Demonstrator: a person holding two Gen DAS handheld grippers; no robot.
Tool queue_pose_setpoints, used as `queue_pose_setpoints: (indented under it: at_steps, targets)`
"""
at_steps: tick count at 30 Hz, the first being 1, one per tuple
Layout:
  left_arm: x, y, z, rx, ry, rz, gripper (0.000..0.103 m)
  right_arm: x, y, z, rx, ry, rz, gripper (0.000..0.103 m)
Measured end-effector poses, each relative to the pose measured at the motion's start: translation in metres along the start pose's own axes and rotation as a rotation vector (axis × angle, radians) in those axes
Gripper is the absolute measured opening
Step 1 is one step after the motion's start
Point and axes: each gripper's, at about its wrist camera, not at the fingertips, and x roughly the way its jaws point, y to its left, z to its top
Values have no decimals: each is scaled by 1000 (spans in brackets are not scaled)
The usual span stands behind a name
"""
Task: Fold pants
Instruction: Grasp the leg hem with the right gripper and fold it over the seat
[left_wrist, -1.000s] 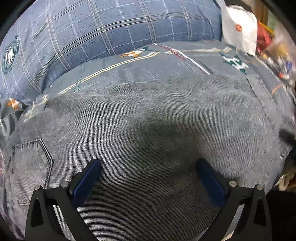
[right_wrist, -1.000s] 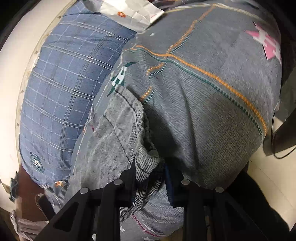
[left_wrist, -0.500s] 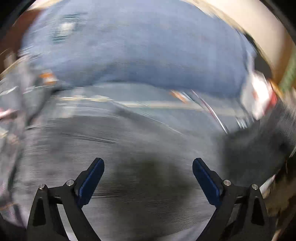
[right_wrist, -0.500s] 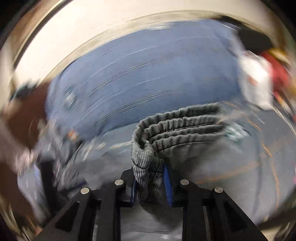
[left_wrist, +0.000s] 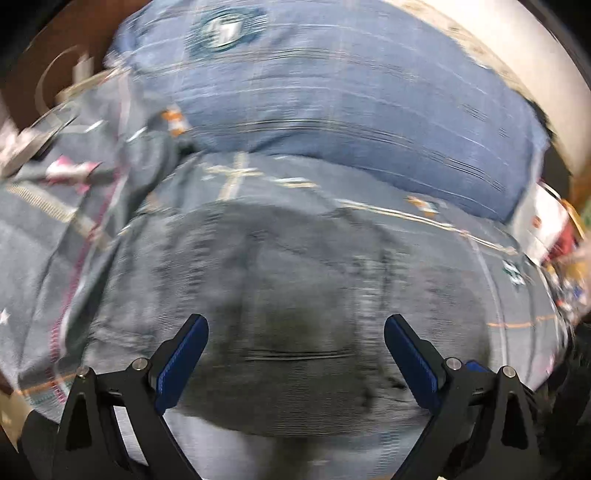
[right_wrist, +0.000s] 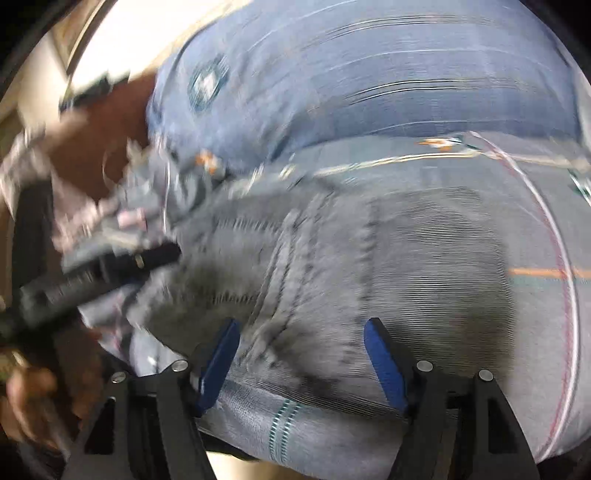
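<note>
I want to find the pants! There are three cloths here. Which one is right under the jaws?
The grey ribbed pants, dark and plain. The patterned sheet has coloured lines, and the blue checked pillow sits farther back.

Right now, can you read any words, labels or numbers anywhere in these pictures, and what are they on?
None can be read.
Round emblem on the blue plaid pillow: blurred, unreadable.
Small orange mark on the white bag: blurred, unreadable.
Grey pants: no lettering visible.

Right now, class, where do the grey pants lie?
In both wrist views the grey pants lie on the patterned bedsheet, directly ahead of both open grippers, with the blue plaid pillow just beyond them.
</note>
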Motion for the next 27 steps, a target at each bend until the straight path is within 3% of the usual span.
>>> queue_pose_setpoints:
  at_steps: [2,3,4,7,8,12,15,18,19,21,24,27]
  targets:
    - [4,-24,2,53,-7,-23,96,-1,-31,-1,128,12,38,80]
    - [8,-34,3,76,-3,-19,96,5,-47,-3,198,56,35,80]
    - [12,-43,-1,104,8,-7,96,14,-69,-8,304,107,87,80]
    - [60,-70,-23,275,150,120,96,0,-88,-2,423,82,212,80]
    - [78,-73,-32,313,213,148,97,-6,-91,5,439,64,238,80]
    - [81,-70,-38,296,180,145,101,-17,-94,47,430,-1,287,80]
    - [81,-70,-38,308,168,144,101,7,-98,79,431,41,359,80]
    - [81,-69,-41,302,153,139,102,52,-120,100,439,70,267,80]
    - [82,-69,-40,303,152,138,103,72,-134,99,485,115,232,80]
    - [81,-66,-43,302,153,133,103,72,-145,99,551,66,294,77]
    - [87,-64,-42,302,147,122,103,46,-127,100,464,46,238,78]
    - [87,-63,-43,300,136,115,103,21,-116,83,458,40,306,78]
